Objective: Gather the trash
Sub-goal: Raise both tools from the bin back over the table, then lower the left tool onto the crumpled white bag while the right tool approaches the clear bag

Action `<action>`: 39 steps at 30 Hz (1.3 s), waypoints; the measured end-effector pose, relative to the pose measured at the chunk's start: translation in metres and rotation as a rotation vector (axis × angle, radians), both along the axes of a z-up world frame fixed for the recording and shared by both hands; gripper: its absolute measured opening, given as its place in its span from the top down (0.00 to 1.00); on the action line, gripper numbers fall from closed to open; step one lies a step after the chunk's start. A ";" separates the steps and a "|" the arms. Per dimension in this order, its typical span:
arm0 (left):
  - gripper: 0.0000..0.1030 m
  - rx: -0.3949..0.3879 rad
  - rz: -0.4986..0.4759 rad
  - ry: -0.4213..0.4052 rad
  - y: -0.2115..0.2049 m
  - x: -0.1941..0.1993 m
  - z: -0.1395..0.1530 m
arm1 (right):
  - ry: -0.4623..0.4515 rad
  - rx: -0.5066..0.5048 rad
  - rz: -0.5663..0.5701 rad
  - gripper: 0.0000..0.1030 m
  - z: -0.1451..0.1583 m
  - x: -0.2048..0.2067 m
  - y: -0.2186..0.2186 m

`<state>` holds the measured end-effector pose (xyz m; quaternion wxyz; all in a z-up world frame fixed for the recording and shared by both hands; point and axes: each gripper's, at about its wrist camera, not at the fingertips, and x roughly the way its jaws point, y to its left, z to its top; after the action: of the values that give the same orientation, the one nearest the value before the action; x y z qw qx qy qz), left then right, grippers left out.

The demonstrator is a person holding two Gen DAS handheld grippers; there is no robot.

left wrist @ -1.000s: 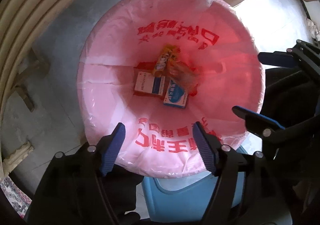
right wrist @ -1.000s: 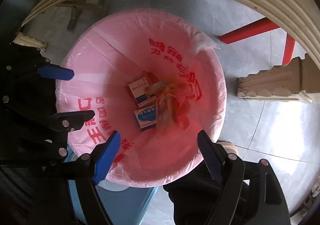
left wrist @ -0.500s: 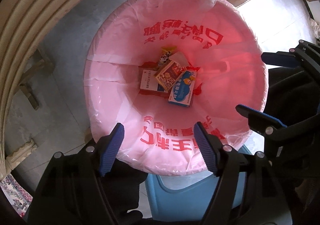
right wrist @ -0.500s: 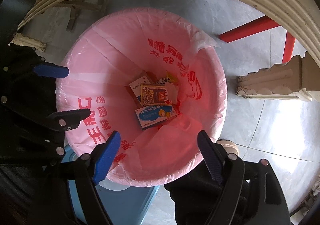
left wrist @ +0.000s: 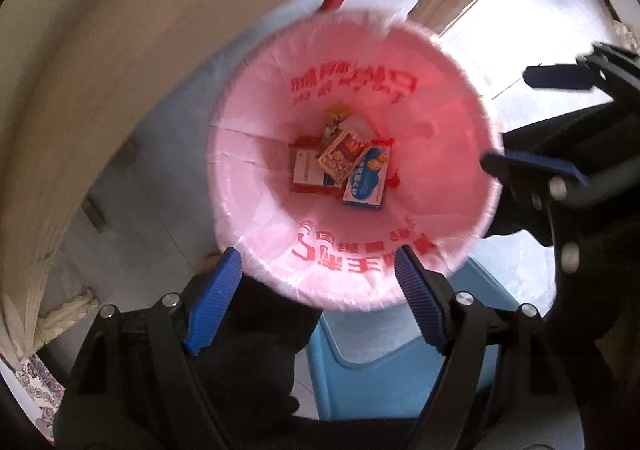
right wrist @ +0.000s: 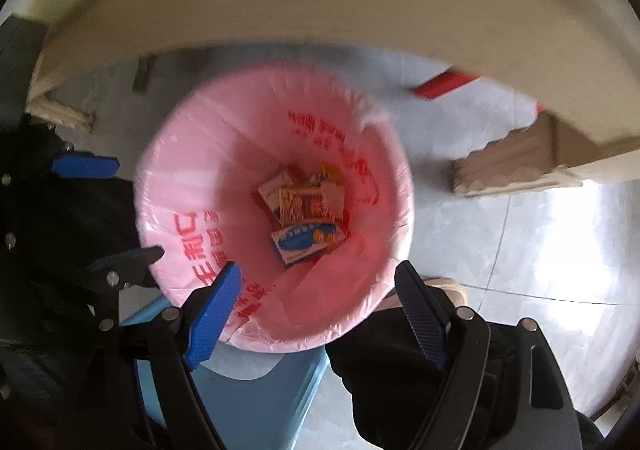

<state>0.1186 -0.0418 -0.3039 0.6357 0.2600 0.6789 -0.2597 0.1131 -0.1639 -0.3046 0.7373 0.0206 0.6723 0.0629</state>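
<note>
A bin lined with a pink bag (left wrist: 260, 234) with red print stands on the floor below both grippers; it also shows in the right wrist view (right wrist: 180, 186). At its bottom lie several small boxes: a blue one (left wrist: 366, 180) (right wrist: 308, 244), an orange one (left wrist: 338, 158) (right wrist: 302, 204) and a white one (left wrist: 306, 170) (right wrist: 274, 188). My left gripper (left wrist: 316, 298) is open and empty above the near rim. My right gripper (right wrist: 320, 302) is open and empty above the near rim, and shows at the right of the left wrist view (left wrist: 532, 122).
A cream round table edge (left wrist: 80, 70) (right wrist: 320, 10) arches over the bin. A light blue stool (left wrist: 400, 370) (right wrist: 256, 390) stands by the bin. Red chair legs (right wrist: 440, 84) and a cardboard piece (right wrist: 516, 162) lie on the grey tiled floor.
Both grippers have risen and pulled back from the bin, which looks smaller; the table edge covers more of each view. The boxes lie still in the bin.
</note>
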 end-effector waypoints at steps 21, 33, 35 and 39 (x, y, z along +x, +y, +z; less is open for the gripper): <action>0.16 -0.103 0.111 -0.496 0.042 0.080 0.296 | -0.444 0.107 0.102 0.18 0.286 0.063 -0.028; 0.15 -0.084 0.178 -0.427 0.035 0.156 0.277 | -0.464 0.110 0.154 0.18 0.319 0.155 -0.024; 0.15 -0.082 0.178 -0.408 0.032 0.165 0.269 | -0.447 0.104 0.168 0.18 0.312 0.168 -0.020; 0.15 -0.064 0.190 -0.376 0.027 0.182 0.249 | -0.409 0.122 0.180 0.18 0.295 0.190 -0.016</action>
<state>0.3009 -0.0152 -0.0547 0.7807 0.2184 0.5611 -0.1671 0.3034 -0.1799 -0.0092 0.8472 -0.0079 0.5028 0.1717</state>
